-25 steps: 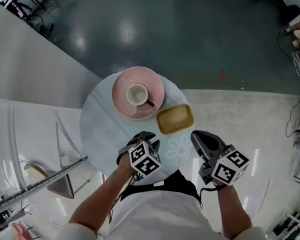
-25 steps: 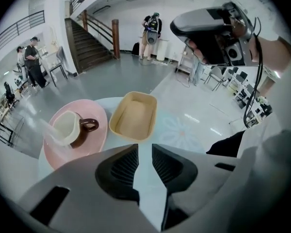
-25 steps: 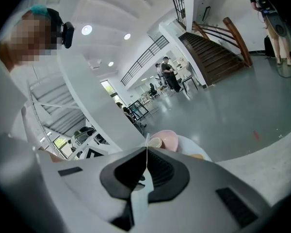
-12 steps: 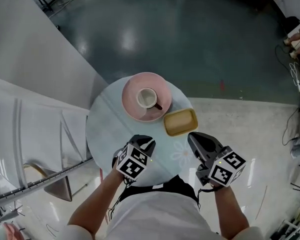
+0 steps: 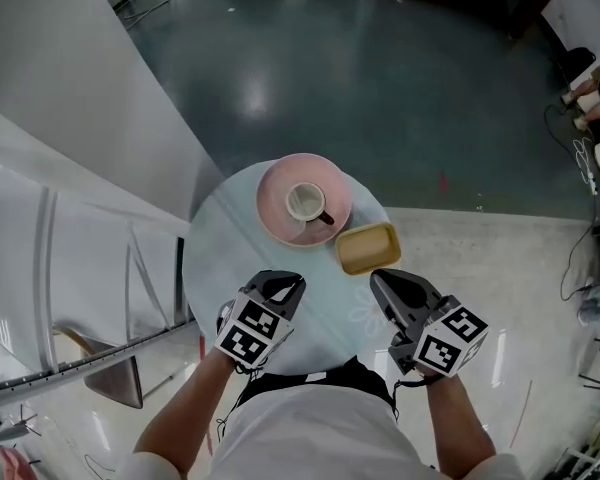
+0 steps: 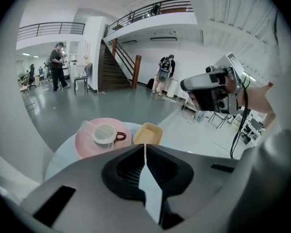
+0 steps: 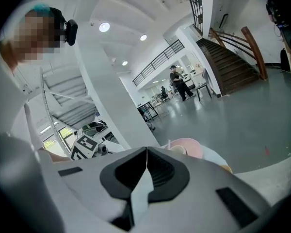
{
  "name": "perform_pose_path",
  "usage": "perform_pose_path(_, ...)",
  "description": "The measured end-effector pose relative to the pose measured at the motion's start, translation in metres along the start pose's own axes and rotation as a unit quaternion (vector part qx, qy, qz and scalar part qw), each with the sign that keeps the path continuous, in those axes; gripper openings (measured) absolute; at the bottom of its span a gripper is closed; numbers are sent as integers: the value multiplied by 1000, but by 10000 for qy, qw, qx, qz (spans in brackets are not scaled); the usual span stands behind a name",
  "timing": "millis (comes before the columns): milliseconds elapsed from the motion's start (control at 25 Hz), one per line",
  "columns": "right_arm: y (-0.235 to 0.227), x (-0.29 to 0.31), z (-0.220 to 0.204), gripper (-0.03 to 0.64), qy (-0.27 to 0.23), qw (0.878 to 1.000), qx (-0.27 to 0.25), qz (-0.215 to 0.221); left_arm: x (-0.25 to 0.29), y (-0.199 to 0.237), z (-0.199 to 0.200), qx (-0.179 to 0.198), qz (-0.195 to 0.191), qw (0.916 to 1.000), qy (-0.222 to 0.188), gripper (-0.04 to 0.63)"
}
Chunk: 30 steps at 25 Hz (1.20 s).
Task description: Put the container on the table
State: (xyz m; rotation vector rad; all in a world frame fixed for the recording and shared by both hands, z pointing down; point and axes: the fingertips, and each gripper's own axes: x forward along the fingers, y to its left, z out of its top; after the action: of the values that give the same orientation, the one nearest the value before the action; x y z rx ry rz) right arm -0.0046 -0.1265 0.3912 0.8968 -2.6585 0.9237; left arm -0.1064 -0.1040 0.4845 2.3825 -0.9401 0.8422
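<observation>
White shirt (image 5: 320, 433); grey left gripper (image 5: 290, 281) and right gripper (image 5: 378, 279) bear marker cubes (image 5: 450, 340).

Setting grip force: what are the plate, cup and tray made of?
Plate: pink, smooth with soft sheen, likely ceramic or melamine. Cup: whitish with dark handle, probably ceramic, hard to tell. Tray: yellow, matte, rounded corners, looks plastic.

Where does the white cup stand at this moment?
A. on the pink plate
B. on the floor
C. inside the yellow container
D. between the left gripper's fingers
A: in the head view the cup sits on the pink plate, and the yellow container lies beside that plate.
</observation>
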Motion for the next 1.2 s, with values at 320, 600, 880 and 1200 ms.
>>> perform_pose_path(320,26,1,4,20,-96,9996,-256,92,-43,9,17,-97,224,9974,-672,25)
perform_pose_path(600,44,3,9,20,-103,9985,-504,184,-63,7,21,-348,188,9944,-983,23)
perform_pose_path(880,53,1,7,20,-79,9980,-599,211,-83,17,20,-710,273,9882,-1330,21)
perform_pose_path(1200,58,-3,5,20,-77,9975,-648,280,-94,10,33,-802,251,9827,-1653,21)
